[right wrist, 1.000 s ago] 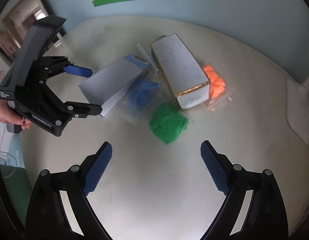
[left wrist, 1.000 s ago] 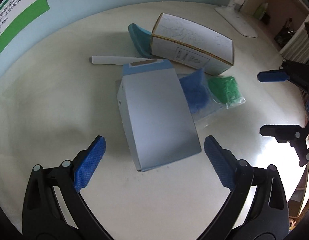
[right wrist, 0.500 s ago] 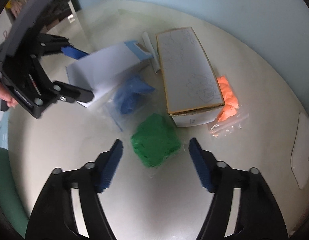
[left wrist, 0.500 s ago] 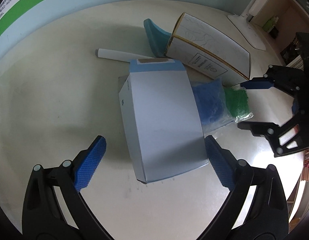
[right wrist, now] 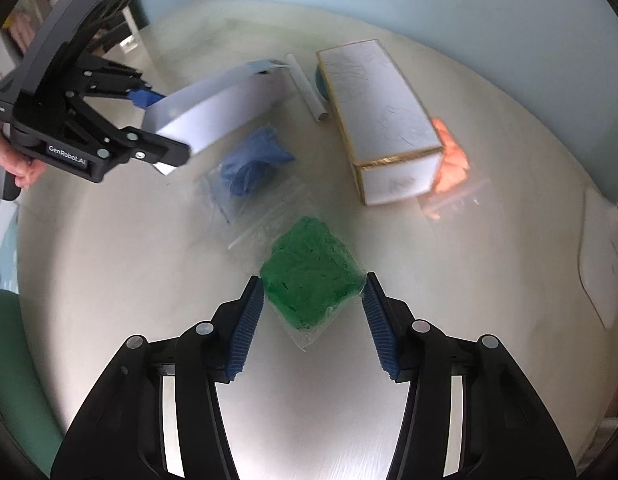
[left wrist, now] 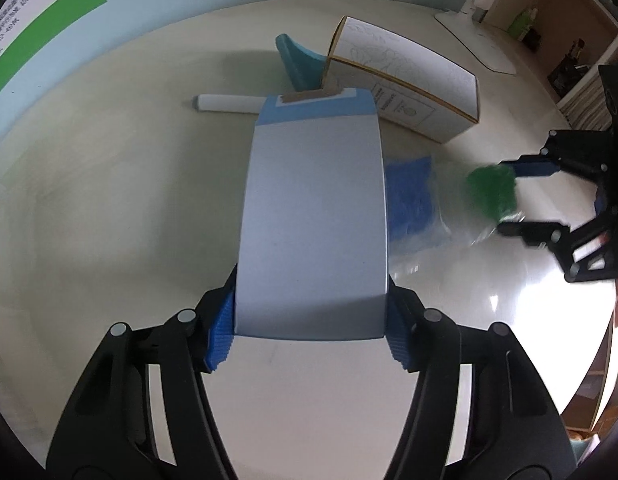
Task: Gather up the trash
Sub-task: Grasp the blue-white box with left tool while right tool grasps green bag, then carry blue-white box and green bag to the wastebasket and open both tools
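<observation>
The left claw (left wrist: pixel 311 328) is clamped across the near end of the grey-blue carton (left wrist: pixel 313 216), so it lifts tilted off the table (right wrist: pixel 489 280). The right claw (right wrist: pixel 313 312) stands apart around the green bag (right wrist: pixel 311 276), probably to pinch it next

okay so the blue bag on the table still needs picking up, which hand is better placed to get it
Neither is free now. The left gripper is nearer, but it is clamped on the grey box; the right gripper straddles the green bag. The blue bag lies beside that box.
</observation>
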### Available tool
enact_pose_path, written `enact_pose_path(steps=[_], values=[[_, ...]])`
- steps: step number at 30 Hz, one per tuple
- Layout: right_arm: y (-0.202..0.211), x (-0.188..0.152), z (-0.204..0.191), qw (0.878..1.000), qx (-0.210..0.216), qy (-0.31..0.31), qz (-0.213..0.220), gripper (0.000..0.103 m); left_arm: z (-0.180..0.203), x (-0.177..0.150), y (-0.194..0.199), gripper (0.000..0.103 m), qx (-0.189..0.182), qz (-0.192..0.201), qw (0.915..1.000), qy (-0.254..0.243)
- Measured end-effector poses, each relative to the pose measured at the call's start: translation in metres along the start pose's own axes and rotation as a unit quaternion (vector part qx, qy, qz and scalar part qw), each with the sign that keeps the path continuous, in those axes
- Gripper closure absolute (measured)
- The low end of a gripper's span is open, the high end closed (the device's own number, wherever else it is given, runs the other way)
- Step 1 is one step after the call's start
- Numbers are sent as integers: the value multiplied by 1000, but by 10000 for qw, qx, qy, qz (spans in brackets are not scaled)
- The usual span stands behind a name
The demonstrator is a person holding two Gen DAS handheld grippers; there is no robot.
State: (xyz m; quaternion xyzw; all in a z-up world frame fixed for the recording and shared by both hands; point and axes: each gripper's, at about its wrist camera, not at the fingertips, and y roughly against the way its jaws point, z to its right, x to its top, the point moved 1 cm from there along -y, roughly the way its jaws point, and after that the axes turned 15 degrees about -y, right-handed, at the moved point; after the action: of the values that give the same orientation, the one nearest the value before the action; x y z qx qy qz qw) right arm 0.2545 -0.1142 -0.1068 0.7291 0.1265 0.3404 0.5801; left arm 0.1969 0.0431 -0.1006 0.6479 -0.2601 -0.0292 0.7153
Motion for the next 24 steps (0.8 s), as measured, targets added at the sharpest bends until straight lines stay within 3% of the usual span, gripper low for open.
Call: enact_pose_path(steps=[13, 18, 24], values=[[55, -20, 4, 9975, -189, -629, 246, 51, 4, -53, 49, 44, -63, 106, 9985, -531], [69, -46, -11, 9949, -339, -898, 302, 51, 32, -32, 41, 44, -141, 163, 9956, -907], [76, -85, -36, 9858, -551, -1528, 415, 51, 69, -28, 44, 44, -440, 252, 9851, -1644]])
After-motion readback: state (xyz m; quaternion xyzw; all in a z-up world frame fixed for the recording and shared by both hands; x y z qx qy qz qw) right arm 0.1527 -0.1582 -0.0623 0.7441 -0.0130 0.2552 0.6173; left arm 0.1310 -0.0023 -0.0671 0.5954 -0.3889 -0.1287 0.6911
